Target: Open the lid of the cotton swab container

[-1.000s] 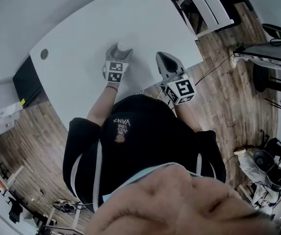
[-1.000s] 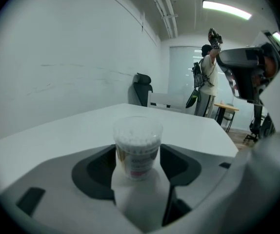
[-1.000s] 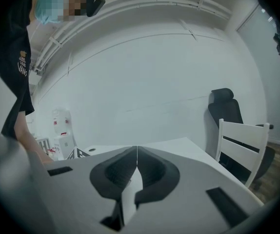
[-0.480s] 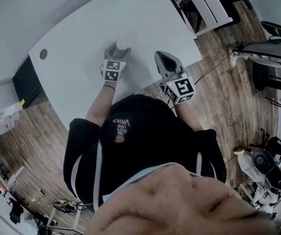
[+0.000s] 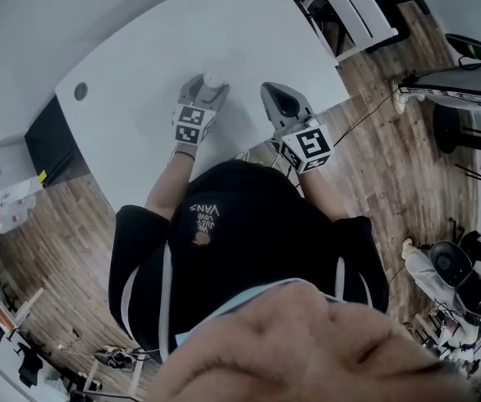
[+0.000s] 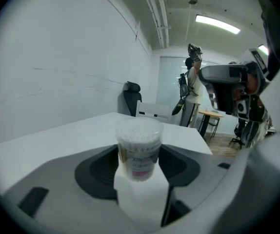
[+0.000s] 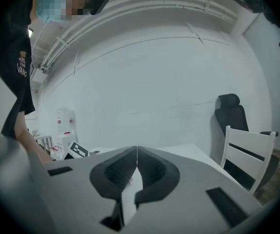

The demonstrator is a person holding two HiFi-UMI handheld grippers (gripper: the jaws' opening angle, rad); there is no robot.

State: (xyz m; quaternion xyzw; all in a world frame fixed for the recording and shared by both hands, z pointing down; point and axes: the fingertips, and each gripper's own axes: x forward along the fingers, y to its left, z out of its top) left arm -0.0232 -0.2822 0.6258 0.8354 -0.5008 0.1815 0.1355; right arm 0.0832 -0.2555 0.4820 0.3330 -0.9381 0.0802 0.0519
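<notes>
The cotton swab container (image 6: 139, 147), a small clear round tub with its lid on and a printed label, stands upright on the white table (image 5: 148, 48). It stands between the jaws of my left gripper (image 6: 139, 165), and both dark pads (image 6: 101, 167) lie against its sides. From the head view I see the container (image 5: 214, 79) as a pale round top at the tip of the left gripper (image 5: 209, 89). My right gripper (image 5: 276, 99) hovers to its right near the table's front edge, apart from it. That right gripper (image 7: 136, 155) is shut with nothing in it.
A white chair (image 5: 349, 7) stands beyond the table's far right corner, also in view as chair (image 7: 250, 155). A round cable hole (image 5: 80, 91) sits at the table's left end. The person's body fills the near side. Equipment and cables lie on the wooden floor (image 5: 408, 157) at the right.
The left gripper has shifted slightly to the right with the container between its jaws. The right gripper has hardly moved.
</notes>
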